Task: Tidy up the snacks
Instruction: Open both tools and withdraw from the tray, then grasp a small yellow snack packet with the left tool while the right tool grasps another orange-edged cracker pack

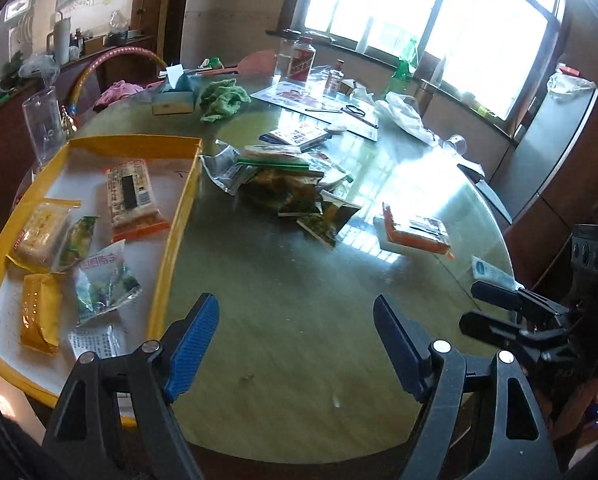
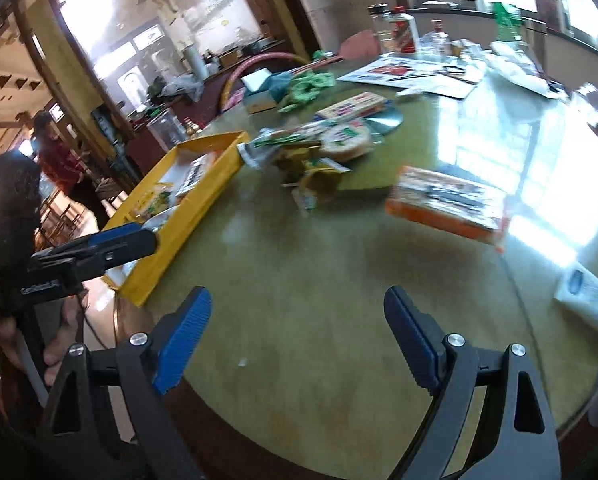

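Both grippers hover over the near part of the round table [image 1: 291,300], fingers spread apart and holding nothing: the left gripper [image 1: 297,344] beside the yellow tray [image 1: 175,216], the right gripper [image 2: 299,340] further right. Several snack packets [image 1: 131,196] lie in the tray; a loose pile of snacks [image 1: 291,188] sits mid-table, an orange packet [image 1: 417,234] to its right.

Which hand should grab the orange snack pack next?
Probably the right. The right gripper is open and empty, with the orange snack pack just ahead on the table. The left gripper, also open, sits beside the yellow tray, farther from that pack.
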`<action>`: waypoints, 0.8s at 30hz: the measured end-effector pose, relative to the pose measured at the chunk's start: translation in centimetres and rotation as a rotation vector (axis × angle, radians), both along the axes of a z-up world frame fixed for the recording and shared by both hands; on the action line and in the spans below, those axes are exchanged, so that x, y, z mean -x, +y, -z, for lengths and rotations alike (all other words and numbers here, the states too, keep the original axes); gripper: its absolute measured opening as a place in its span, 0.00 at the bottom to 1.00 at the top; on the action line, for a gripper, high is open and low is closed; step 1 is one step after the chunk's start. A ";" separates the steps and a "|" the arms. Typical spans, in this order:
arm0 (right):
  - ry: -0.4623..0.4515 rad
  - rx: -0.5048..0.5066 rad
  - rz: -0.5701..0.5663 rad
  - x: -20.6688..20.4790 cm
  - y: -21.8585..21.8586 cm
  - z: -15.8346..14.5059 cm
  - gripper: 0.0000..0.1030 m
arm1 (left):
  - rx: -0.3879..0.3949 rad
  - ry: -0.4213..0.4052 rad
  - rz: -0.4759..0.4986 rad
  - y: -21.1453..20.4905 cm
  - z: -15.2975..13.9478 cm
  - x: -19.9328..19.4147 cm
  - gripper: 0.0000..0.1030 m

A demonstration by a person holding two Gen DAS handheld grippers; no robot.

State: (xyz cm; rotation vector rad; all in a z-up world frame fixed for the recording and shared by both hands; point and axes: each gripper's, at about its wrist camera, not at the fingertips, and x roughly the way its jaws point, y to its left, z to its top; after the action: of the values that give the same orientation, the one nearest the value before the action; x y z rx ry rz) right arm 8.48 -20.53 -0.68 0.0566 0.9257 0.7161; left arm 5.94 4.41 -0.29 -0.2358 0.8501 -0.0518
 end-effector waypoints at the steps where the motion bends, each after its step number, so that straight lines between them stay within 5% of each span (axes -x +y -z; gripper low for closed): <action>1: 0.005 0.000 0.005 -0.2 -0.6 0.2 0.86 | -0.003 0.002 0.000 -0.1 0.0 0.1 0.77; 11: 0.010 0.087 0.026 -4.5 -1.9 0.6 0.86 | -0.023 0.007 0.016 -1.2 0.4 0.0 0.77; 24: 0.086 0.207 0.113 -15.4 -0.6 2.9 0.86 | -0.004 0.007 0.008 -0.6 0.7 0.1 0.77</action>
State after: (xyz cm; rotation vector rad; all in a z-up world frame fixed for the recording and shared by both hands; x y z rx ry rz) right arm 23.87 -21.17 -3.60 -0.0436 1.0661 0.5131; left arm 5.88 3.83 -0.96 -0.2288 0.8582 -0.0562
